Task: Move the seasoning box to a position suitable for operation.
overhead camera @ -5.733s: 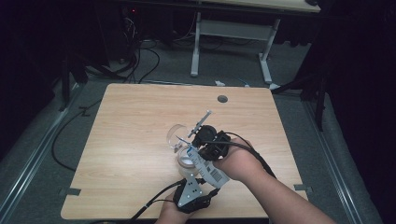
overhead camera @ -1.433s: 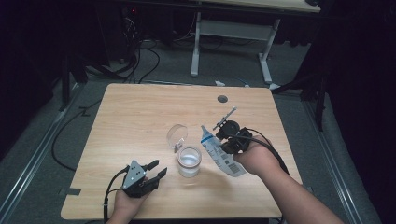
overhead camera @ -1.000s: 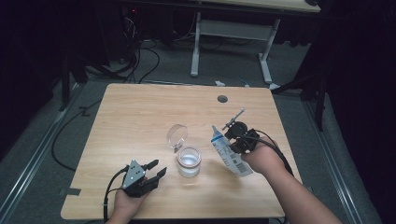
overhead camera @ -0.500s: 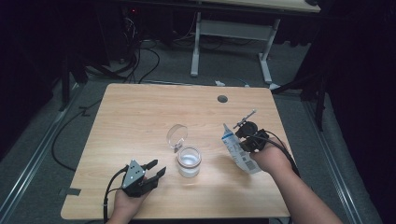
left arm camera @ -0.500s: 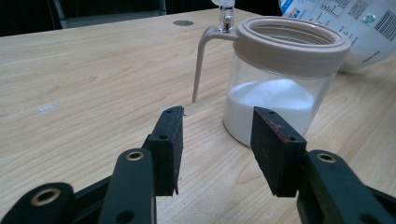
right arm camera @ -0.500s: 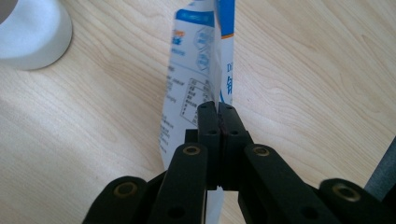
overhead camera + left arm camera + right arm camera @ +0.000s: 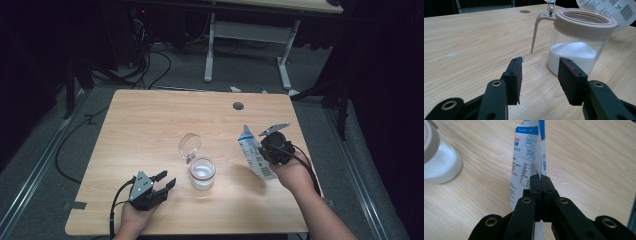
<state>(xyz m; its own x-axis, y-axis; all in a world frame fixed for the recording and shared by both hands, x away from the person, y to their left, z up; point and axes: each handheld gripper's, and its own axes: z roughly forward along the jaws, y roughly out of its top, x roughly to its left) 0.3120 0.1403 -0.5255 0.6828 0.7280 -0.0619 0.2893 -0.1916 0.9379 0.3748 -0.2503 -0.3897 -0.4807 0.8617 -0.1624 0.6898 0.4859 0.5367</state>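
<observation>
At the lower left of the high view the left gripper (image 7: 161, 184) rests on the table (image 7: 150, 120), its jaws spread with nothing between them; in its own view the pads frame bare wood just short of the jar. A little farther in, near the middle of the frame, stands the glass jar (image 7: 202, 173), part filled with white granules, its hinged lid (image 7: 189, 144) flipped open behind it. To the right of the jar, well apart from it, the right gripper (image 7: 264, 150) pinches a white and blue pouch (image 7: 254, 155) by its flat side edge, jaws pressed tight on the film, the pouch leaning with its top toward the far side. The pouch looks soft and floppy, probably light and slick, so a firm hold on the sealed edge suits it. The jar seems rigid and breakable; its straight wall below the collar is the place to take hold.
</observation>
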